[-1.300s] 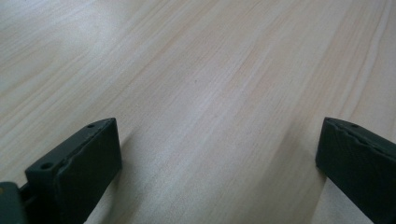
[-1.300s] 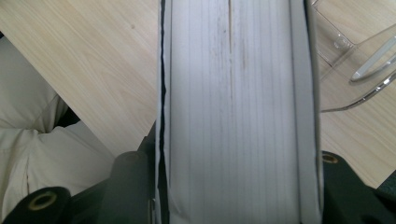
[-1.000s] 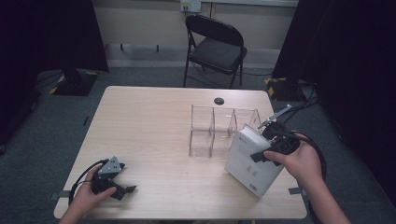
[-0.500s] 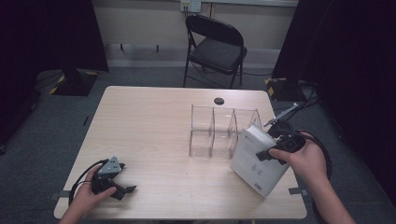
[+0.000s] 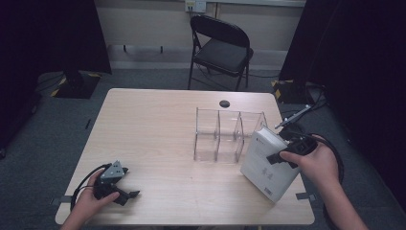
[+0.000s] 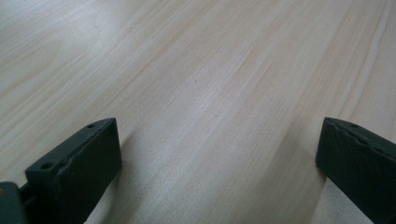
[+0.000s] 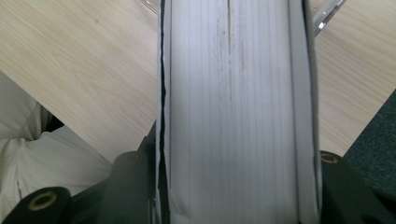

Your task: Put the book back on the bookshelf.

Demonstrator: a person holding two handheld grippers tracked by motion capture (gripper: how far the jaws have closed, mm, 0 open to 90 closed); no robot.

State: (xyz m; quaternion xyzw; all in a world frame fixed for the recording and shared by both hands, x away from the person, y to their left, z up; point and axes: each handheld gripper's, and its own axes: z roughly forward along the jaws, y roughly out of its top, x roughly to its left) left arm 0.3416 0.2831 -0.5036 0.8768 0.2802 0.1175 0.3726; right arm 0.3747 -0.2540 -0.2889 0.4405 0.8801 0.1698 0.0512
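Note:
A thick white book (image 5: pixel 265 163) hangs tilted over the table's right front part, its lower corner near the table. My right gripper (image 5: pixel 287 152) is shut on it from the right, just in front of the clear divided rack (image 5: pixel 225 136). In the right gripper view the book's page edge (image 7: pixel 233 112) runs up between the two black jaws, which press on its covers. My left gripper (image 5: pixel 125 191) rests on the table at the front left, held by a hand. In the left gripper view the jaws stand wide apart with bare wood (image 6: pixel 215 121) between them.
The wooden table (image 5: pixel 148 124) carries a small black round disc (image 5: pixel 224 103) near its far edge. A black folding chair (image 5: pixel 220 48) stands beyond the table. A cable (image 5: pixel 299 115) trails off the right side. Light trouser cloth (image 7: pixel 51 158) is under the table edge.
The book and my right gripper have shifted a little to the right and lower, toward the table's right front. The left gripper has stayed where it was.

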